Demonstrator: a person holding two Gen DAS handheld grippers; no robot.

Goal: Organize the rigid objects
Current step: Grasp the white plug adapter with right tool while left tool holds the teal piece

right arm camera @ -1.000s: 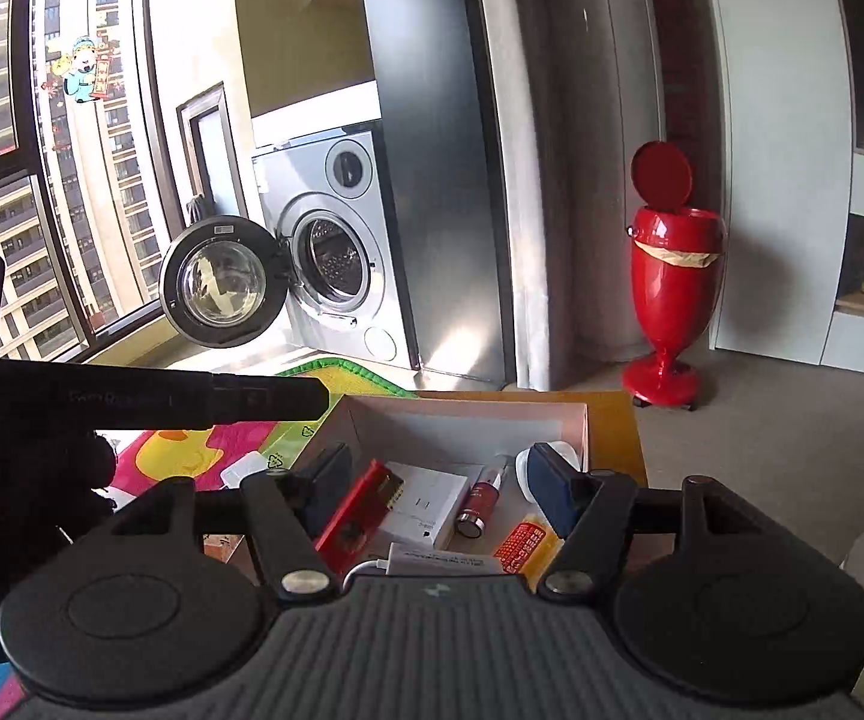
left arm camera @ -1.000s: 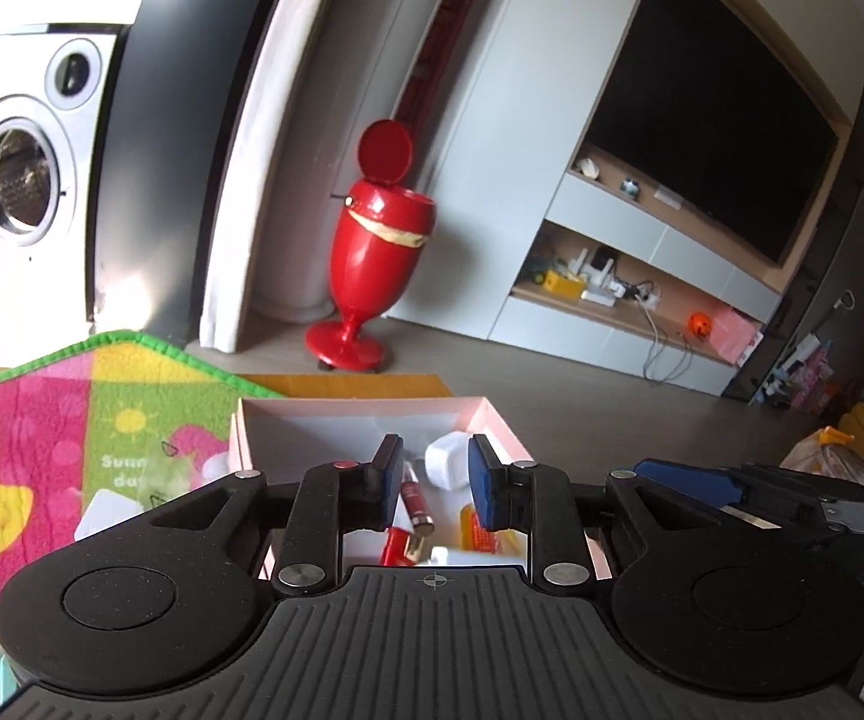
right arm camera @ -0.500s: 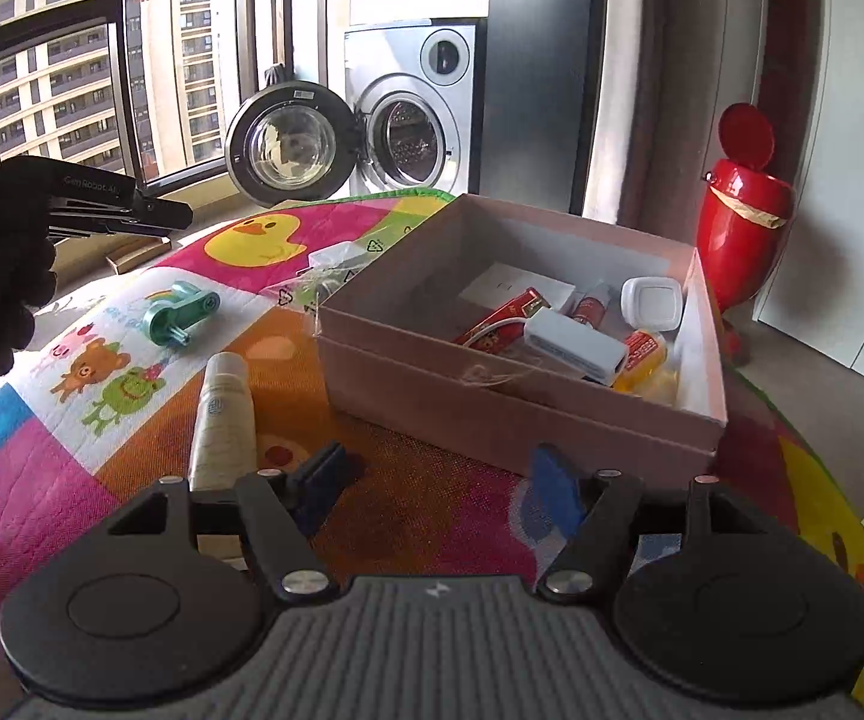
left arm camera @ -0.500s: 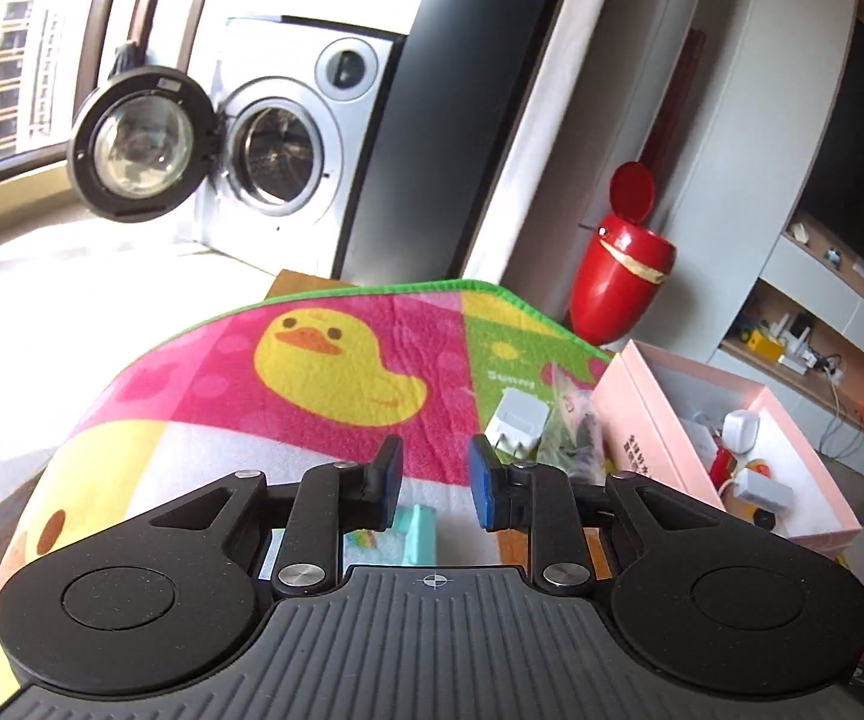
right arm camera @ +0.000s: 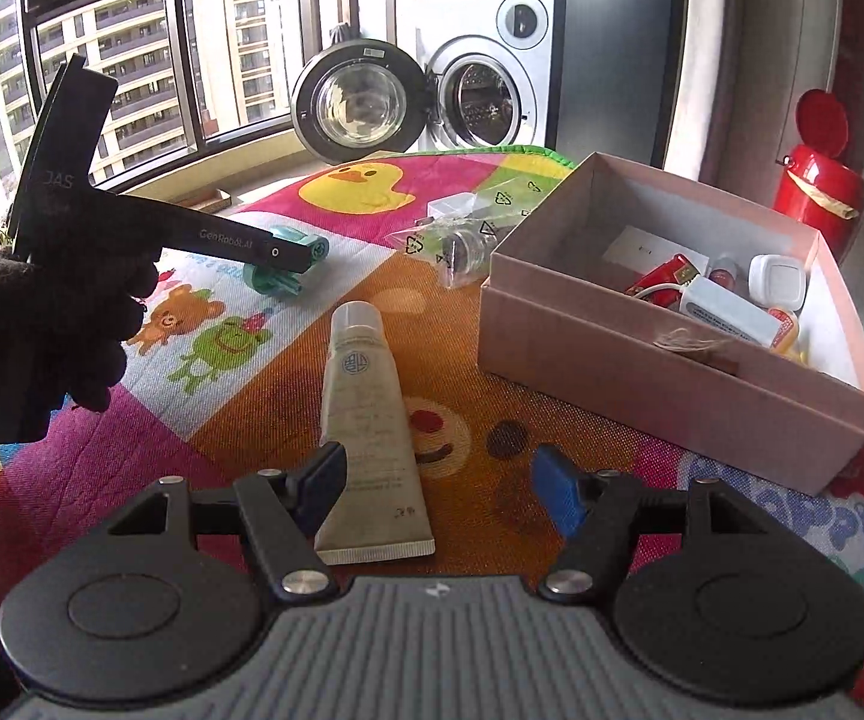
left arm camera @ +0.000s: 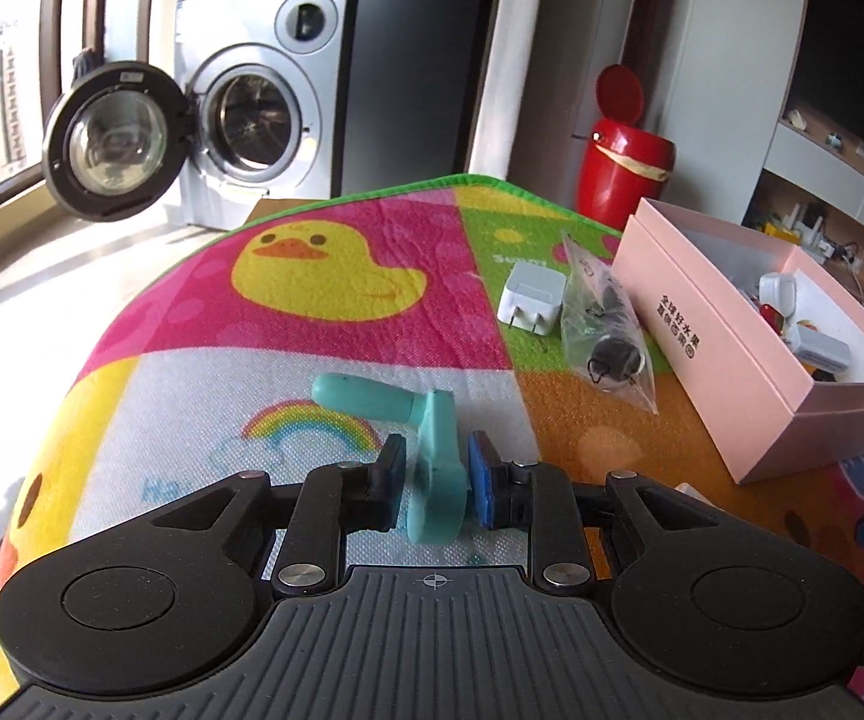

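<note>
A teal plastic tool (left arm camera: 432, 468) lies on the colourful mat (left arm camera: 312, 360). My left gripper (left arm camera: 437, 483) straddles it, with the jaws close on both sides of it; a small gap shows on the left side. In the right wrist view the left gripper (right arm camera: 288, 255) hangs over the teal tool (right arm camera: 279, 282). My right gripper (right arm camera: 441, 489) is open and low over the mat, with a cream tube (right arm camera: 366, 420) lying by its left finger. A pink box (right arm camera: 672, 372) with several small items stands to the right.
A white charger (left arm camera: 533, 297) and a clear bag with a dark object (left arm camera: 609, 336) lie on the mat beside the pink box (left arm camera: 732, 372). A washing machine with its door open (left arm camera: 240, 120) and a red bin (left arm camera: 624, 162) stand beyond the table.
Both grippers have left the pink box and swung left. The left one has come down around the teal tool. The right one has dropped low beside the cream tube.
</note>
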